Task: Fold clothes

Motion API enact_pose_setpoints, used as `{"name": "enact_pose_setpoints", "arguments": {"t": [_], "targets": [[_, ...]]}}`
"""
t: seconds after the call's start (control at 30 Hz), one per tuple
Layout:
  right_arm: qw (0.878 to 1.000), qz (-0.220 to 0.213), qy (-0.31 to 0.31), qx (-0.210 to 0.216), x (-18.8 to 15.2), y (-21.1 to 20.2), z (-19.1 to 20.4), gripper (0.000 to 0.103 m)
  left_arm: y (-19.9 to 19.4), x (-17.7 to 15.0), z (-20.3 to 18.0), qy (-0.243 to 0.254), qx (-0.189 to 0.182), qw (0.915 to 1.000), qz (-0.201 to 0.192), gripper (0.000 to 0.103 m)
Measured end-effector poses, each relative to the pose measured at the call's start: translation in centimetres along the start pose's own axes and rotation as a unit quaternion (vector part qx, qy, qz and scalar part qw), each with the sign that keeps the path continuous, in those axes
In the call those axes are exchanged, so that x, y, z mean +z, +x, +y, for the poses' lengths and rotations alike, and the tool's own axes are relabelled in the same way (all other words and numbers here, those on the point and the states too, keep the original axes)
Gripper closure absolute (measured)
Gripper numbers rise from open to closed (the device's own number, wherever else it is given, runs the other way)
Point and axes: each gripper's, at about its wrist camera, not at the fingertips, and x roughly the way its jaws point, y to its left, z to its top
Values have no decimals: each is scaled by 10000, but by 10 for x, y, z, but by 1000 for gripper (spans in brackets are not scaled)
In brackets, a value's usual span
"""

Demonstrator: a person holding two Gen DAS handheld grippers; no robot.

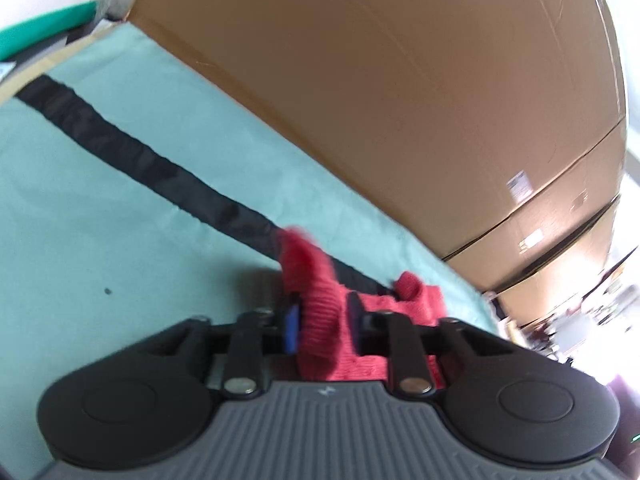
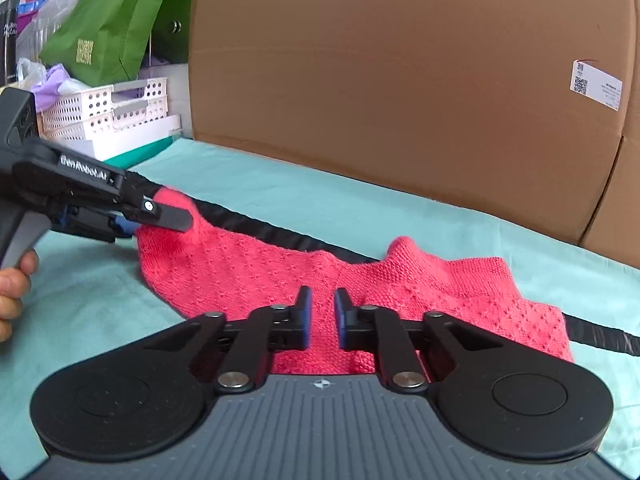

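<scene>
L gripper (image 1: pixel 322 316) clamped on a bunched corner of the red knit garment (image 2: pixel 248 272). R gripper (image 2: pixel 321 318) nearly closed, knit between its pads. Garment's long axis runs jaw-to-jaw across teal cloth (image 2: pixel 360 208), alongside black strap (image 1: pixel 120 140).

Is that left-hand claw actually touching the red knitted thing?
Touching. In the left wrist view the red knit is bunched between the left gripper fingers, pressed against both. The right wrist view shows that gripper's tip on the knit's corner.
</scene>
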Motion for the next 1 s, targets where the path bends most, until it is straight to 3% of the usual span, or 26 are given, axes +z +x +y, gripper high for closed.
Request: {"name": "enact_pose_setpoints", "arguments": {"t": [0.13, 0.33, 0.5, 0.7, 0.8, 0.83, 0.9, 1.0], "targets": [[9999, -43, -56, -77, -2, -5, -2, 99, 7, -1, -9, 18, -148, 9999, 34, 91], [9996, -159, 109, -207, -2, -18, -17, 99, 4, -3, -12, 66, 240, 9997, -53, 94], [9994, -191, 110, -277, -6, -26, -27, 99, -11, 7, -36, 34, -404, 9989, -229, 96], [9966, -238, 594, -528, -13, -42, -67, 99, 18, 16, -85, -32, -1354, 9907, 113, 103], [9956, -185, 723, -563, -16, -48, -86, 99, 42, 15, -114, 214, -1477, 9883, 314, 103], [9959, -143, 737, -510, -17, -50, -91, 99, 48, 13, -120, 260, -1495, 9877, 374, 103], [9966, -21, 828, 5, -19, -49, -95, 96, 50, 7, -123, 318, -1448, 9882, 379, 103], [9826, 85, 1443, 1167, -19, -42, -92, 68, 40, 0, -117, 447, -1213, 9913, 247, 103]]}}
